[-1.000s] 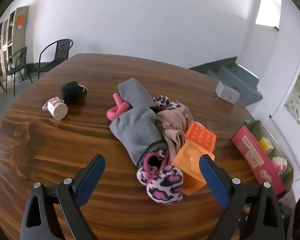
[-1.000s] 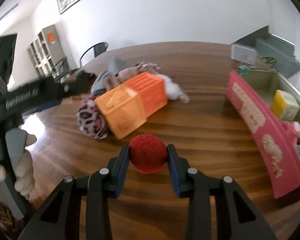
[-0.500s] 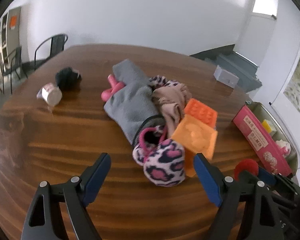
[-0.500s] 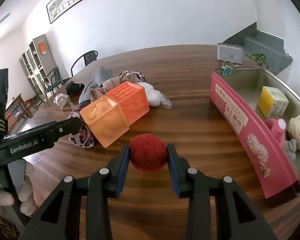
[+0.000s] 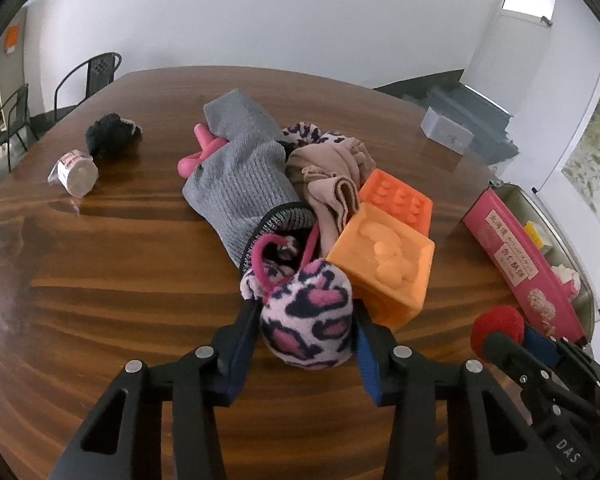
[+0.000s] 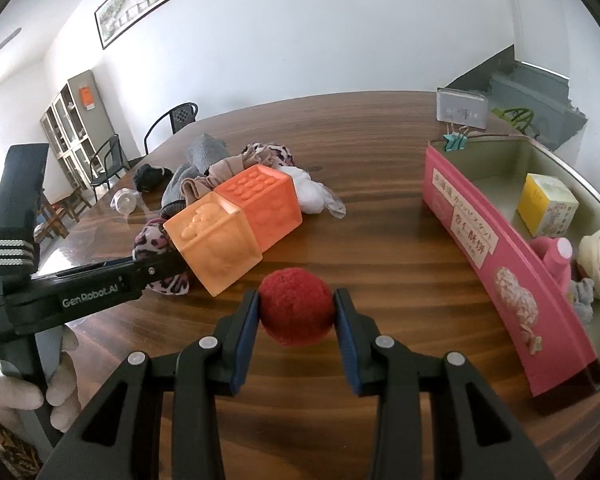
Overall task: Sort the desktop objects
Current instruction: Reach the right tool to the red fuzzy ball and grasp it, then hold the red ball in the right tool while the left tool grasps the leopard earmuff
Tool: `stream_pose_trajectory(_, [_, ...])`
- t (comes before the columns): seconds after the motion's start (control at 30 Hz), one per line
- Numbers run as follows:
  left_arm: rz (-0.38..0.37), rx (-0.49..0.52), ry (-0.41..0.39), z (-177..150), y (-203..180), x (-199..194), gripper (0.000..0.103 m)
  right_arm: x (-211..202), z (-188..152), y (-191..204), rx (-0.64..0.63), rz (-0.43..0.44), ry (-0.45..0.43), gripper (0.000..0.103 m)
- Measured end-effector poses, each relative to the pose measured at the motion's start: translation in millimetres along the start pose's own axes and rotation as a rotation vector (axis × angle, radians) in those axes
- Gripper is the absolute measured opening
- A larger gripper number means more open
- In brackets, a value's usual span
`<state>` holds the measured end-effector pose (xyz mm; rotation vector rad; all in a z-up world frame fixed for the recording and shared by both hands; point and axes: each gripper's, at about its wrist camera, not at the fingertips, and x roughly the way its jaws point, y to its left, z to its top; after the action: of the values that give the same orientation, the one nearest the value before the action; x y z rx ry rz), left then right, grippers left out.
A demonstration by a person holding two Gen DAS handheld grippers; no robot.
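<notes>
My left gripper (image 5: 306, 326) is shut on a pink leopard-print slipper (image 5: 306, 316) at the near end of a pile on the wooden table (image 5: 100, 280). The pile holds a grey knit sock (image 5: 236, 172), beige cloth (image 5: 328, 168) and two orange soft cubes (image 5: 382, 260). My right gripper (image 6: 296, 312) is shut on a red fuzzy ball (image 6: 296, 306) held just above the table. The ball also shows in the left wrist view (image 5: 498, 328). The left gripper shows in the right wrist view (image 6: 156, 270), beside the cubes (image 6: 236, 220).
A pink-fronted box (image 6: 500, 264) at the right holds a yellow carton (image 6: 546, 204), a pink bottle and soft toys. A pink toy (image 5: 200, 152), a black fuzzy item (image 5: 110, 136) and a small white cup (image 5: 76, 170) lie at far left. A grey sign (image 6: 462, 108) stands behind.
My left gripper moved forward and closed on the leopard slipper; it was open before. My right gripper, still holding the red ball, rose and shifted slightly toward the box.
</notes>
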<state>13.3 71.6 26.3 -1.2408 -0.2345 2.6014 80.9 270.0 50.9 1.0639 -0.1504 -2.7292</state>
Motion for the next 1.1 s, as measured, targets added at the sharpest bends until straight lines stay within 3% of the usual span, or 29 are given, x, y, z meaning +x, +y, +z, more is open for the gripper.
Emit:
stream_pose_trajectory(0.17, [-0.033, -0.021, -0.035, 0, 3, -13, 0.042, -4, 0, -1, 0.004, -0.025, -0.027, 0.041])
stream_pose_trajectory(0.9, [-0.015, 0.01, -0.265, 8, -7, -104, 0.042, -16, 3, -9, 0.032, -0.024, -0.097, 0.041])
stream_pose_trajectory(1.1, [-0.028, 0.036, -0.285, 12, -21, -115, 0.042, -29, 4, -18, 0.064, -0.029, -0.147, 0.041])
